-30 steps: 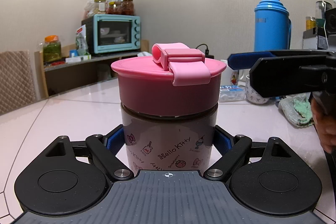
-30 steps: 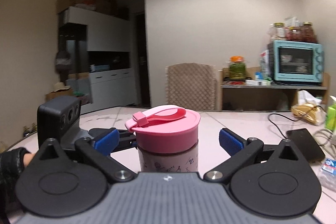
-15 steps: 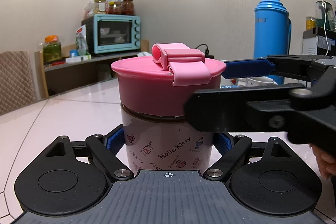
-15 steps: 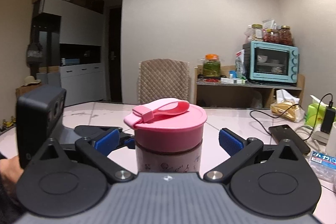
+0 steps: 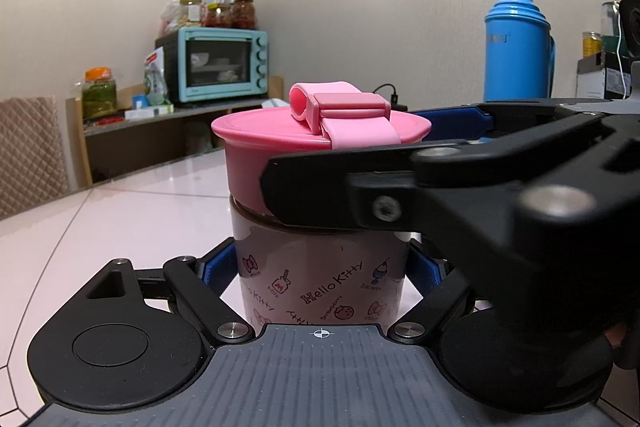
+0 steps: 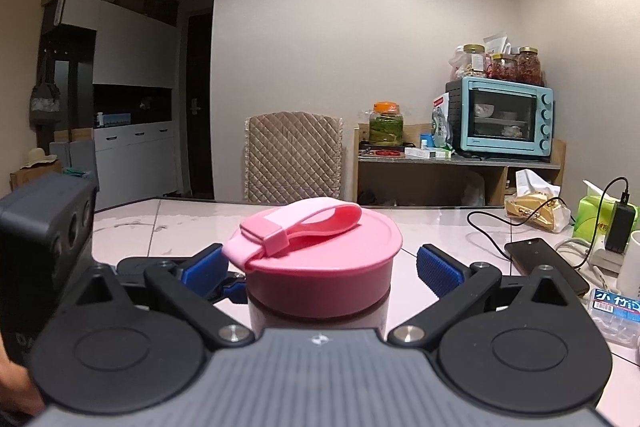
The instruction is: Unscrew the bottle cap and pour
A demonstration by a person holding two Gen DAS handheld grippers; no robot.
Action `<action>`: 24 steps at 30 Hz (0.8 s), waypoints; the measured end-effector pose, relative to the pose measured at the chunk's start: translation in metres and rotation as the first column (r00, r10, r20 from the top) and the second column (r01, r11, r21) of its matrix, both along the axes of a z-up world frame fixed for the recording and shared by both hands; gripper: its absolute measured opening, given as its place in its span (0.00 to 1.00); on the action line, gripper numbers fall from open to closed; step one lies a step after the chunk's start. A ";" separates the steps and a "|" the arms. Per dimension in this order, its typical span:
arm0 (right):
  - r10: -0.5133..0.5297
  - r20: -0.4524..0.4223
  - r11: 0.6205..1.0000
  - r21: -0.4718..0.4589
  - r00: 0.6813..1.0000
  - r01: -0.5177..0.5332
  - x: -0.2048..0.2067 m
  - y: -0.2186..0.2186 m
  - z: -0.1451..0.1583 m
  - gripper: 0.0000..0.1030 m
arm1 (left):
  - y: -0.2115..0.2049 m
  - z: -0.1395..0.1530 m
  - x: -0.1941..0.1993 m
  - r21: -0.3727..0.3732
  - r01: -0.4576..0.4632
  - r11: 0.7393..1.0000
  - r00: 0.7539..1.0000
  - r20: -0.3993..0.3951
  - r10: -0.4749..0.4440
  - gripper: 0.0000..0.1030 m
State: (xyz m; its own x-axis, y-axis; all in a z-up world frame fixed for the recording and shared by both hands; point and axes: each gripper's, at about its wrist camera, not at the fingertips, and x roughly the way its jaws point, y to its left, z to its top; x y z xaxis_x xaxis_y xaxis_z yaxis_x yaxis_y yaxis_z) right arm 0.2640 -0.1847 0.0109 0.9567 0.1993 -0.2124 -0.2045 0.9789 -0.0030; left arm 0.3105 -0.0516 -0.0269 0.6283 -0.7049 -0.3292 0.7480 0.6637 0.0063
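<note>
**Cup clamped low, cap straddled high**

The pale Hello Kitty printed bottle (image 5: 320, 287) stands on the glossy pink table (image 5: 132, 219), clamped at its body by the left gripper (image 5: 320, 269). Its pink strapped screw cap (image 6: 320, 259) sits between the right gripper (image 6: 320, 267), whose blue pads stand apart beside it.

left gripper (image 5: 320, 269): black linkage arms, blue ribbed pads (image 5: 214, 267), silver pivot screws, round black discs either side, grey ribbed base plate with a small white crosshair mark.
right gripper (image 6: 320, 269): same build; black arms, blue ribbed pads (image 6: 438, 271), silver screws, grey ribbed plate with a small white mark.
camera block (image 6: 44, 227): dark grey box, round lenses on its face.
hand (image 6: 16, 383): bare skin at the left edge, blurred.
</note>
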 end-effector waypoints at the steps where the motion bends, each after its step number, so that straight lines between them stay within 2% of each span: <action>1: -0.001 -0.001 1.000 -0.001 1.000 0.001 0.000 0.001 0.000 0.98 | 0.000 0.000 0.000 0.000 0.000 1.000 1.000 0.000 0.000 0.87; 4: -0.004 -0.006 1.000 -0.005 1.000 0.004 0.003 0.003 0.000 0.93 | 0.000 0.000 0.000 0.000 0.000 1.000 1.000 0.000 0.000 0.87; 10: -0.008 -0.013 1.000 -0.013 1.000 0.007 0.004 0.008 0.001 0.93 | 0.000 0.000 0.000 0.000 0.000 1.000 1.000 -0.001 0.000 0.87; 14: -0.015 -0.018 1.000 -0.019 1.000 0.015 0.005 0.010 0.001 0.88 | 0.000 0.000 0.000 -0.001 0.001 1.000 1.000 -0.001 -0.001 0.87; 24: 0.004 -0.031 1.000 -0.021 1.000 -0.004 0.004 0.010 0.001 0.85 | 0.001 -0.001 0.000 -0.001 0.001 1.000 1.000 -0.001 -0.001 0.87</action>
